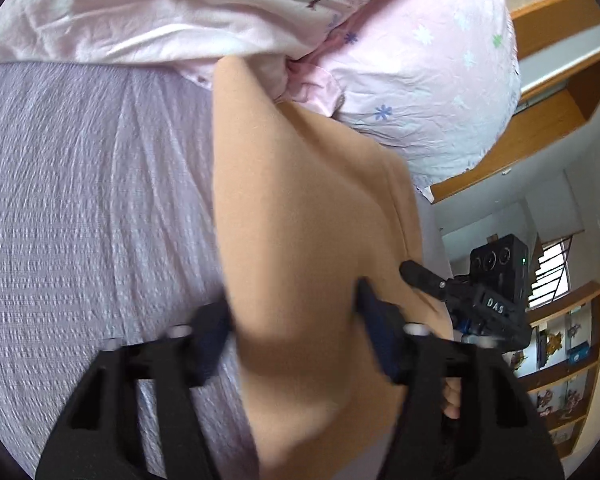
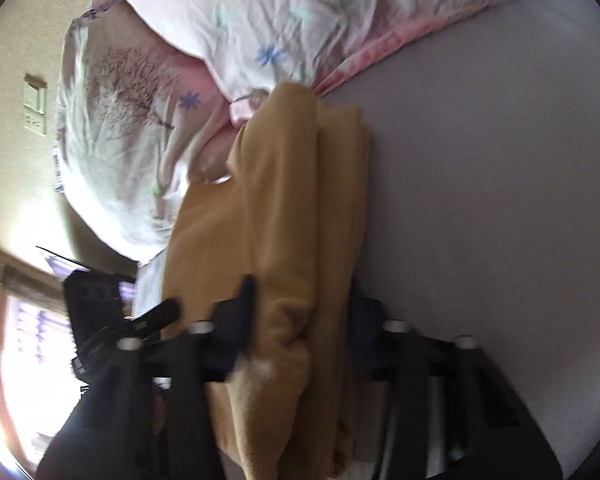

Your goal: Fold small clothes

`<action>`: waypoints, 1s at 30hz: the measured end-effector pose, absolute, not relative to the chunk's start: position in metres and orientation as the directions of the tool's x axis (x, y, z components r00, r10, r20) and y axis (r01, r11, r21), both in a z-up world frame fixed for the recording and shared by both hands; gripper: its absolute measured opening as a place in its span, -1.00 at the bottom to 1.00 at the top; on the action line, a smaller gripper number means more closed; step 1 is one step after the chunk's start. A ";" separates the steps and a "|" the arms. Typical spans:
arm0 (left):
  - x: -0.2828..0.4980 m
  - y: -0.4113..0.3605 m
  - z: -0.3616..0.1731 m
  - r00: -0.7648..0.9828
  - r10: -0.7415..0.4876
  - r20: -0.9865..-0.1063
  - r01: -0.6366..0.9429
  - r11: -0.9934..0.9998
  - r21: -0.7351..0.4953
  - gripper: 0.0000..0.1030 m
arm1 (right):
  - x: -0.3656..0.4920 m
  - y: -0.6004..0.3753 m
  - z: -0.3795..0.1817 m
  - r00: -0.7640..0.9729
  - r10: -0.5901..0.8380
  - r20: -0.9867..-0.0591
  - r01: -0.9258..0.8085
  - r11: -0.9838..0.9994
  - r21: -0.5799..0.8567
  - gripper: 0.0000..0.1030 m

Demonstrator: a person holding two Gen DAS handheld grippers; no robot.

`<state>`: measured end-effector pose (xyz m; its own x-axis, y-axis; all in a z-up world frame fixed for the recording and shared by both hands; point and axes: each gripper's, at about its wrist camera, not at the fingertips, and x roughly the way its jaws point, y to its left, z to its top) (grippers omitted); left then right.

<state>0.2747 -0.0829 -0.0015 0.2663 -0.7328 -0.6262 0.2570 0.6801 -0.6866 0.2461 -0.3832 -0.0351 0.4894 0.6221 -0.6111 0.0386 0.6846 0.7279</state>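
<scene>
A tan fleece garment (image 1: 308,208) lies folded lengthwise on the lilac bed sheet (image 1: 80,208), reaching up to the pink bedding. My left gripper (image 1: 292,320) straddles its near end, jaws apart with the cloth between them. In the right wrist view the same garment (image 2: 276,208) shows as a thick stack of layers. My right gripper (image 2: 304,312) holds its jaws wide around that bundle; whether the fingers press the cloth is unclear. The right gripper's finger (image 1: 420,276) touches the garment's right edge in the left wrist view.
A crumpled pink flowered duvet (image 1: 220,12) and pillow (image 1: 432,80) lie at the head of the bed, against the garment's far end. A wooden bed frame (image 1: 540,140) and shelves (image 1: 564,360) stand to the right. A window (image 2: 32,340) is at the left.
</scene>
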 end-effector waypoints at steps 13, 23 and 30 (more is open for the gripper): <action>0.214 0.042 0.027 0.434 -0.610 -0.663 0.246 0.789 -0.563 -0.21 | 0.232 -0.263 -0.004 0.440 0.614 -0.655 -0.167 0.773 0.613 -0.15; 0.139 0.003 0.060 0.447 -0.658 -0.606 0.479 0.748 -0.460 0.18 | 0.146 -0.252 0.030 0.444 0.757 -0.479 -0.290 0.627 0.723 0.43; 0.113 -0.007 0.043 0.494 -0.472 -0.730 0.437 0.861 -0.261 0.36 | 0.113 -0.263 0.032 0.547 0.569 -0.615 -0.192 0.800 0.569 0.94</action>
<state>0.1134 -0.0073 0.0429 0.4938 -0.4725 -0.7300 0.4374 0.8605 -0.2611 0.1134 -0.2626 0.0319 0.5466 0.5685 -0.6148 -0.1919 0.7997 0.5689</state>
